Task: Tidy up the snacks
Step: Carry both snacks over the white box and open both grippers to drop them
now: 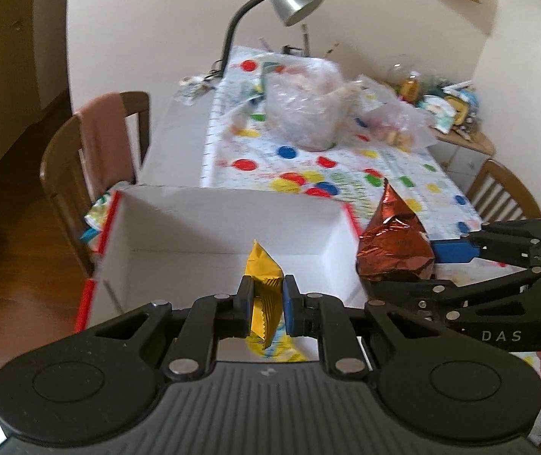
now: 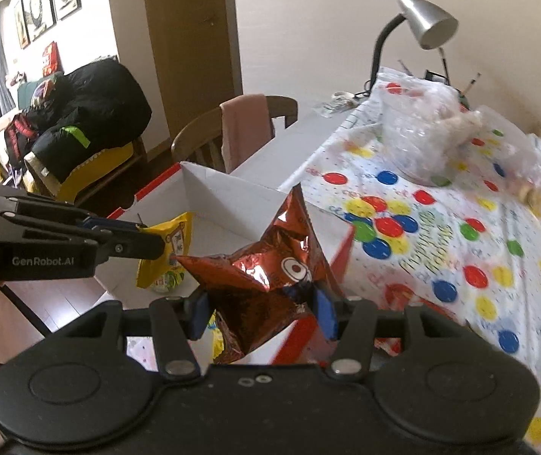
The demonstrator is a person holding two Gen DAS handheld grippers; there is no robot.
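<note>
You had the left gripper (image 1: 266,303) clenched on the yellow packet (image 1: 263,269) and the right gripper (image 2: 263,309) grasping the red foil bag (image 2: 266,265), both above the white box (image 1: 194,223) at centre frame, so releasing inside likely came next.

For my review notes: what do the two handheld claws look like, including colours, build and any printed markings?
Both are matte black plastic linkage claws with silver rivets, blue finger pads and ribbed grey bases. The left claw shows white "GenRobot.AI" lettering on its side in the right wrist view; the right claw shows "DAS" in the left wrist view. No sleeves are visible.
</note>
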